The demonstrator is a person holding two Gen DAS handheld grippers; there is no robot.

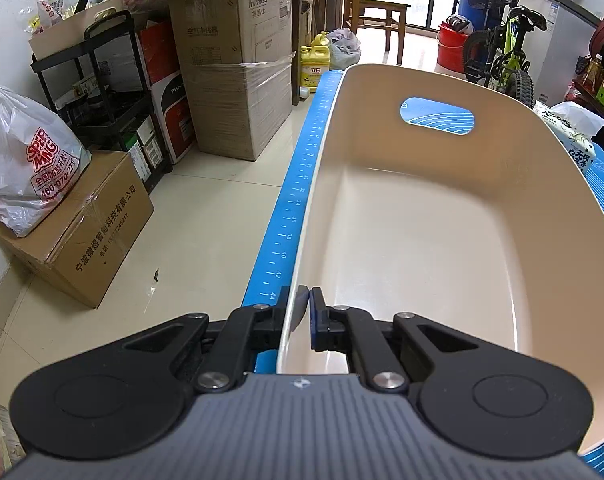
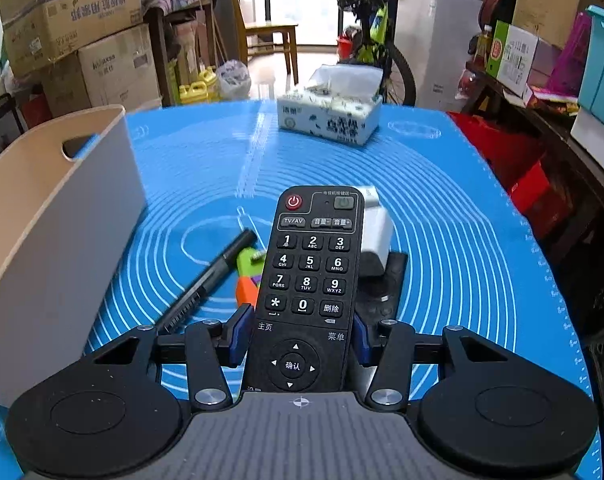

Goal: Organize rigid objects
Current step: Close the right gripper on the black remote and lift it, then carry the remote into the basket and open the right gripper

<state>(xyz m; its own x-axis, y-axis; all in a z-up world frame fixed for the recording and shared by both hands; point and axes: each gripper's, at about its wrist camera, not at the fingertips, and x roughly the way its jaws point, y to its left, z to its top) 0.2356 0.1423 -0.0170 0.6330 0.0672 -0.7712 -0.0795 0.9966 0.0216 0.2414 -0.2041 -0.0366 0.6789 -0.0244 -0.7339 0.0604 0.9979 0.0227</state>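
Observation:
My left gripper (image 1: 302, 316) is shut on the near left wall of a cream plastic bin (image 1: 422, 240); one finger is outside the wall, one inside. The bin is empty inside and also shows at the left of the right wrist view (image 2: 62, 208). My right gripper (image 2: 300, 336) is shut on a black remote control (image 2: 308, 280), held above the blue mat (image 2: 442, 208). Under it lie a black marker (image 2: 210, 280), green and orange blocks (image 2: 248, 276), a white charger (image 2: 376, 228) and a dark flat object (image 2: 382, 288).
A tissue pack (image 2: 330, 114) stands at the far side of the mat. Cardboard boxes (image 1: 238, 60) and a black trolley (image 1: 102, 92) stand on the floor to the left. A bicycle (image 1: 502, 52) and red bucket stand beyond the table.

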